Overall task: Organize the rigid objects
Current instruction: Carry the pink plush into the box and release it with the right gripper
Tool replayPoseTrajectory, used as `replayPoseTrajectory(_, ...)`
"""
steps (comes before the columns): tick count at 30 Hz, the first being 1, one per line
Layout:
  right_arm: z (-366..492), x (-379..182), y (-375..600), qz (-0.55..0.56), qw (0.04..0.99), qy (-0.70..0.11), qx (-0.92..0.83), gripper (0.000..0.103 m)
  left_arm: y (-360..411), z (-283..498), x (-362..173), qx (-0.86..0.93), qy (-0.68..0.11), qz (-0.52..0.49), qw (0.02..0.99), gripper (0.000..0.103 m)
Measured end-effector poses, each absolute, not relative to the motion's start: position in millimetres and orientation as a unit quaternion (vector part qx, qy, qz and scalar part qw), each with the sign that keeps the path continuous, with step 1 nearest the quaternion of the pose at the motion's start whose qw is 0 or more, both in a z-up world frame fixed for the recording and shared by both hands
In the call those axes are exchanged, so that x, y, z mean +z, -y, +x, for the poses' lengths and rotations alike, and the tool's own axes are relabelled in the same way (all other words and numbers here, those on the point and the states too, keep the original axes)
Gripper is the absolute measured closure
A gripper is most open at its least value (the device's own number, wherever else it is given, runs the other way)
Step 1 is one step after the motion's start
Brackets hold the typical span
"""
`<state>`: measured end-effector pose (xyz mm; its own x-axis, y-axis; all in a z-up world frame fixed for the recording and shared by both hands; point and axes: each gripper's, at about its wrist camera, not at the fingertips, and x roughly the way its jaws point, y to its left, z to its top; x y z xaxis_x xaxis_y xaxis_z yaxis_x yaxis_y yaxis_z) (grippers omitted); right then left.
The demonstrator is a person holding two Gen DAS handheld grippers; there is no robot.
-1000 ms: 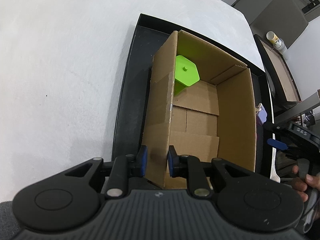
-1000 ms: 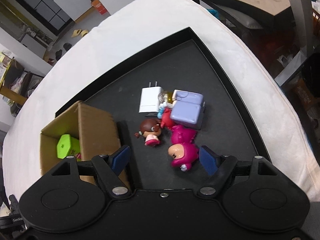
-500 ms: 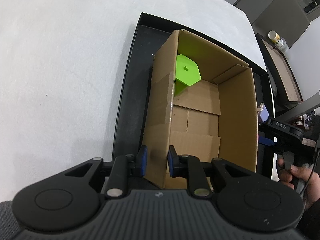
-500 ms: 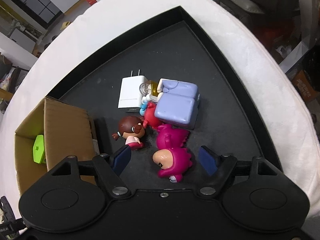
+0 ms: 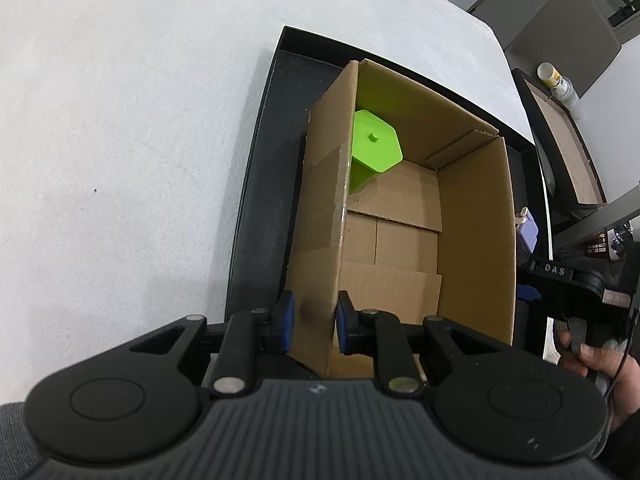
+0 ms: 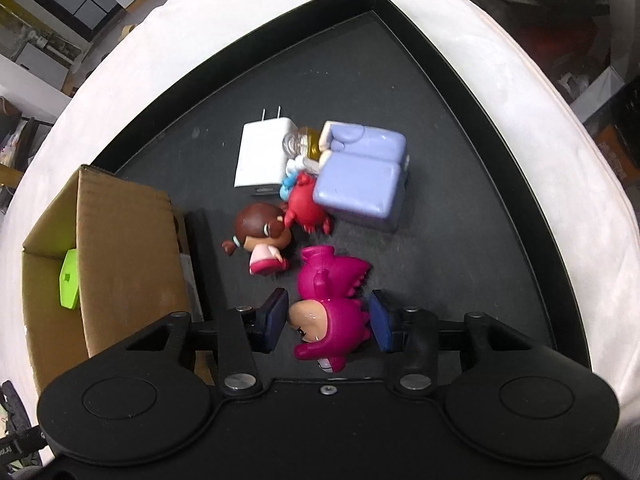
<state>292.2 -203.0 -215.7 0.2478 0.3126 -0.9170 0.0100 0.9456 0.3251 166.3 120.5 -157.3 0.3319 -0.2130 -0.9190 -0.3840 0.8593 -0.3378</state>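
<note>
A magenta dinosaur-suit figure lies on the black tray. My right gripper is closing on its head, and both blue pads touch it. Just beyond lie a brown-haired doll, a red crab toy, a white plug charger and a lavender block. My left gripper is shut on the near left wall of the open cardboard box. A green hexagonal piece stands in the box's far left corner.
The box stands on the left part of the tray, on a white cloth-covered table. A small clear and gold item sits between charger and block. A person's hand holds the right gripper beside the box.
My right gripper sank towards the tray and its jaws narrowed from wide apart onto the magenta figure's head. The left gripper and the box stayed still.
</note>
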Motion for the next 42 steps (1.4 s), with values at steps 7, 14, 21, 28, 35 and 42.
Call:
replayPoseTrajectory(7, 278, -204, 210, 0.139, 0.781, -0.6, 0.101, 0.059, -120, 166, -156, 0.059, -0.576, -0.256, 0.774, 0.083)
replayPoseTrajectory(14, 268, -184, 204, 0.144, 0.789, -0.587, 0.112, 0.059, -121, 164, -153, 0.069, -0.571, -0.249, 0.779, 0.076)
replayPoseTrajectory(21, 263, -157, 190, 0.132, 0.804, -0.566, 0.129, 0.059, -121, 162, -150, 0.072, -0.557, -0.246, 0.79, 0.075)
replayPoseTrajectory(28, 262, -136, 175, 0.113, 0.819, -0.544, 0.145, 0.059, -117, 162, -147, 0.085, -0.546, -0.226, 0.803, 0.076)
replayPoseTrajectory(35, 259, -124, 166, 0.107, 0.825, -0.535, 0.151, 0.059, -115, 165, -149, 0.089, -0.544, -0.219, 0.805, 0.077)
replayPoseTrajectory(42, 255, -116, 153, 0.093, 0.828, -0.529, 0.161, 0.059, -115, 163, -149, 0.085, -0.539, -0.217, 0.81, 0.08)
